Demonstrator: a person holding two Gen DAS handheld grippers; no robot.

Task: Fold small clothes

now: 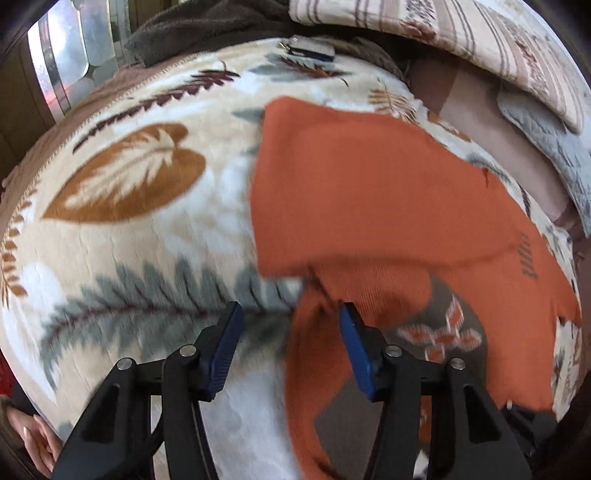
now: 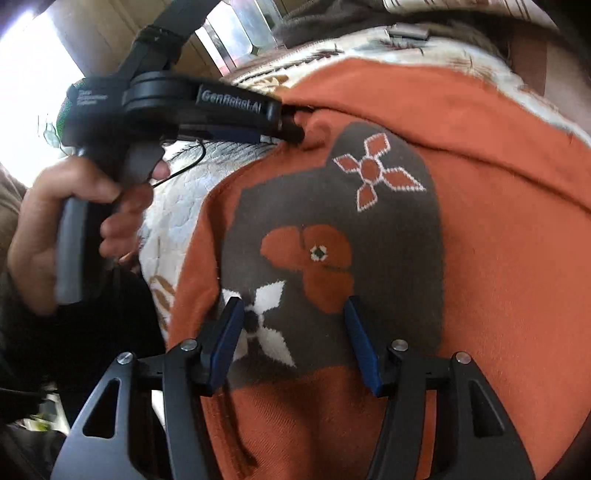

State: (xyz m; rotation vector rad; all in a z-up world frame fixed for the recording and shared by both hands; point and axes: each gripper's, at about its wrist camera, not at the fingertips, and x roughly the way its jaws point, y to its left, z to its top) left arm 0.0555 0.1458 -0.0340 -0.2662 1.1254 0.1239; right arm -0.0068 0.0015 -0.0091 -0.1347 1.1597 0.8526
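Note:
An orange knitted garment [image 1: 369, 192] with a brown flower panel lies on a leaf-patterned blanket [image 1: 140, 229]. In the left wrist view part of it is folded over, and its lower edge hangs by my left gripper [image 1: 290, 317], which is open with the right pad touching the cloth. In the right wrist view the garment [image 2: 498, 240] fills the frame. My right gripper [image 2: 293, 314] is open just above the brown panel [image 2: 388, 240]. The left gripper's body [image 2: 192, 110] shows at upper left with its tip at the garment's edge.
A small dark flat object [image 1: 310, 50] lies at the blanket's far edge. A striped pillow [image 1: 480, 40] and a grey quilted cloth [image 1: 546, 147] lie at the right. A dark brown blanket [image 1: 207, 26] is at the back. A window [image 1: 70, 55] is at upper left.

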